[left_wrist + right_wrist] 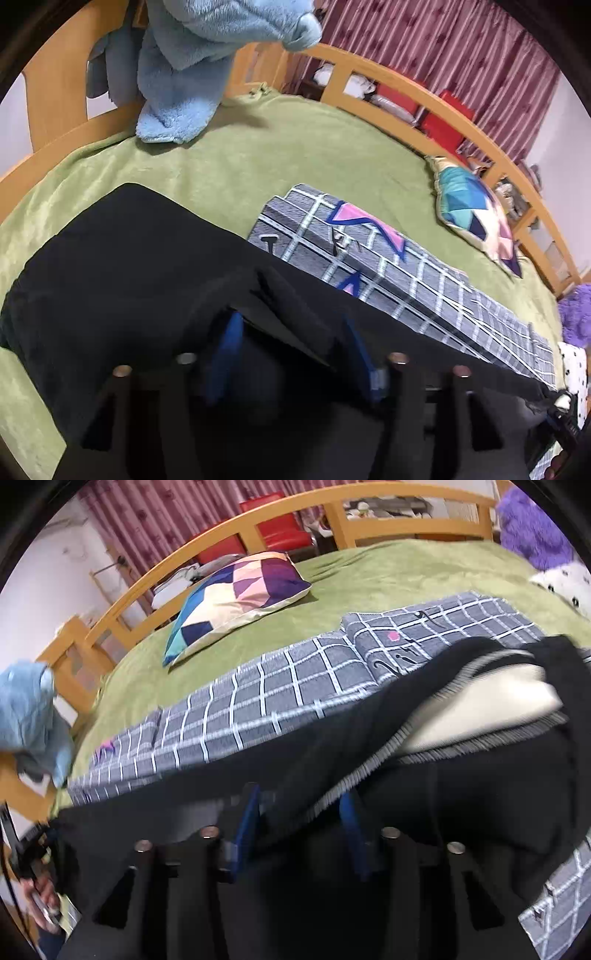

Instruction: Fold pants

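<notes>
The black pants (122, 266) lie stretched across the near part of the green bed. In the left wrist view my left gripper (291, 325) has its blue pads wide apart, with the leg end's black cloth draped between and over them. In the right wrist view my right gripper (301, 803) is at the waist end of the pants (480, 775), where the grey ribbed waistband (369, 768) and a white lining show. Its blue pads stand apart with the waistband edge running between them. The tips of both grippers are partly hidden by cloth.
Grey checked pants (369, 258) lie folded on the green blanket (295, 147) beyond the black pants. A patchwork cushion (236, 594) lies further back. A light blue fleece (184, 66) hangs over the wooden bed rail (424, 99). A purple plush (532, 528) sits at the far right.
</notes>
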Demonstrator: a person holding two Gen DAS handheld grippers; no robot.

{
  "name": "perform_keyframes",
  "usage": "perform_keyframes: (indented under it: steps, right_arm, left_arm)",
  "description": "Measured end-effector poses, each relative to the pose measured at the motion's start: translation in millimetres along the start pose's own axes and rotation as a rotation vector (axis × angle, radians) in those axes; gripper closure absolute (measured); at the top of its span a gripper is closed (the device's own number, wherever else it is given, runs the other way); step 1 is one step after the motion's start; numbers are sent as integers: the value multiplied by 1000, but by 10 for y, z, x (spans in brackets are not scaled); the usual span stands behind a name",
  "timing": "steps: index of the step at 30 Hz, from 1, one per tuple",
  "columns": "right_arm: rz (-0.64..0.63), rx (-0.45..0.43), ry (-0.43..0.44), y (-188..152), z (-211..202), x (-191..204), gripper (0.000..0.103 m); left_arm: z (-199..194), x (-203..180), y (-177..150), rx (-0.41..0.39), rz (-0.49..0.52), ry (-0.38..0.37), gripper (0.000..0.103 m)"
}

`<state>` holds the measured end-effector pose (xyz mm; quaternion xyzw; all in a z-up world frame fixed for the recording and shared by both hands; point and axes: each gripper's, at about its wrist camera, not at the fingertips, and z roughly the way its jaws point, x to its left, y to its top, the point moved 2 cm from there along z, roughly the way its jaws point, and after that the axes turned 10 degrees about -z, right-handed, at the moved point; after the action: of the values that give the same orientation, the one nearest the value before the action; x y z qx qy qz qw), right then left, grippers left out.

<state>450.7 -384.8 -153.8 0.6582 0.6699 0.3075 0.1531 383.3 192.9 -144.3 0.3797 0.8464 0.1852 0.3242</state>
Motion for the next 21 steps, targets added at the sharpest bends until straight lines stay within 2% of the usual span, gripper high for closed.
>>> perform_keyframes:
  steps: [2,5,8,11,13,15,18,21]
  right_arm:
    - [-13,-16,-21,-157,-172,-44,45]
    - [-33,-12,-65,-447,-432,-157,38]
    - [-22,17,-104,-813,-593,-324,36]
    - [60,47,-64,-1089,-612,-484,36]
    - [148,49,0,-1252,-567,-579,36]
    - [191,50,26,-1337,-493,-611,36]
    - [174,27,14,-1346,-466,-593,36]
    - [176,35,32,-1288,-427,-610,36]
  left_arm:
    - [-138,30,-78,7,1,-18,33]
    - [-337,64,-223,33,-1,-41,31]
    - [-563,159,-475,83,2,-70,31]
    - [-745,303,-785,114,2,-69,31]
    - [-850,435,-1029,144,1,-74,31]
    - [-889,617,-1236,179,-33,-76,31]
    - [-793,868,-1400,229,-108,-112,31]
    - [-722,967,-1320,196,-180,-179,31]
